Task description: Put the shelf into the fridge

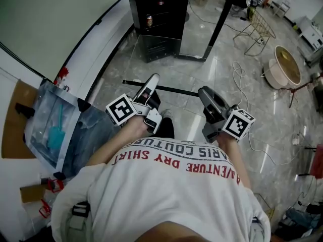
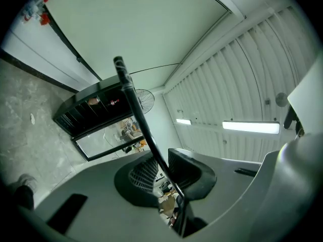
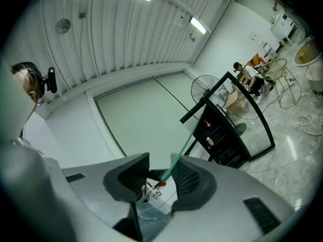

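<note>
Shelf [image 1: 174,90] edge-gripped by left gripper [image 1: 151,80] and right gripper [image 1: 204,93]; floor [image 1: 202,67] open toward fridge [image 1: 157,14].

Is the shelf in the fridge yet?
Not yet. Done: the shelf is picked up; the fridge has its door open. Now: left tool and right tool hold it above the floor. Left: carry it to the fridge and slide it in.

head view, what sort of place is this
Probably a workshop or test space rather than a home kitchen: a black drinks fridge stands open on a polished stone floor, with loose cables and a wire chair about.
</note>
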The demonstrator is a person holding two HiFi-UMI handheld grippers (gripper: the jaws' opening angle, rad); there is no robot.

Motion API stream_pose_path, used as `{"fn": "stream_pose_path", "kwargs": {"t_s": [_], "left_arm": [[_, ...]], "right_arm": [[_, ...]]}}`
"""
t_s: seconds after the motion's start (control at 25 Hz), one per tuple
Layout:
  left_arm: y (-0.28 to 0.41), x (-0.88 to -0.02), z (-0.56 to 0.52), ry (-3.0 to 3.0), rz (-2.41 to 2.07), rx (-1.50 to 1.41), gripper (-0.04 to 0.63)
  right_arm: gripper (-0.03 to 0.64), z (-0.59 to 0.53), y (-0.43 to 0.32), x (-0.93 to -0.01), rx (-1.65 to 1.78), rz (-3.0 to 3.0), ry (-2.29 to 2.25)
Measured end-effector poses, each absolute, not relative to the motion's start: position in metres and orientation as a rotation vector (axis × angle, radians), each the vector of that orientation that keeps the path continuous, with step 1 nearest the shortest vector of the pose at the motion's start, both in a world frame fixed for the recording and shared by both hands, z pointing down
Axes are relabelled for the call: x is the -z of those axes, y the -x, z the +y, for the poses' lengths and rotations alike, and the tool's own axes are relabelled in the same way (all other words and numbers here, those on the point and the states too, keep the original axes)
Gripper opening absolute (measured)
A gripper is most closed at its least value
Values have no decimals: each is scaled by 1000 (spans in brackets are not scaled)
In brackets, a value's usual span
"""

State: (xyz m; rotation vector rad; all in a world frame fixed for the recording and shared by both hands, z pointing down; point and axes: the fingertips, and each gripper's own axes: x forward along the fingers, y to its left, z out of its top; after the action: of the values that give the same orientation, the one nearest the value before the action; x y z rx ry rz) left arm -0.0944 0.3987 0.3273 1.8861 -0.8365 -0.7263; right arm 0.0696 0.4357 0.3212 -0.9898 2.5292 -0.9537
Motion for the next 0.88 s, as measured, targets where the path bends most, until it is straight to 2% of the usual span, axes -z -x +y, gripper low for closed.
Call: {"fn": "stream_pose_path", "kwargs": {"t_s": [0.88], "left_arm": [[81, -332, 183, -1886, -808, 699, 77]], "right_arm": [[141, 224, -83, -323, 978, 2528, 1054]]}}
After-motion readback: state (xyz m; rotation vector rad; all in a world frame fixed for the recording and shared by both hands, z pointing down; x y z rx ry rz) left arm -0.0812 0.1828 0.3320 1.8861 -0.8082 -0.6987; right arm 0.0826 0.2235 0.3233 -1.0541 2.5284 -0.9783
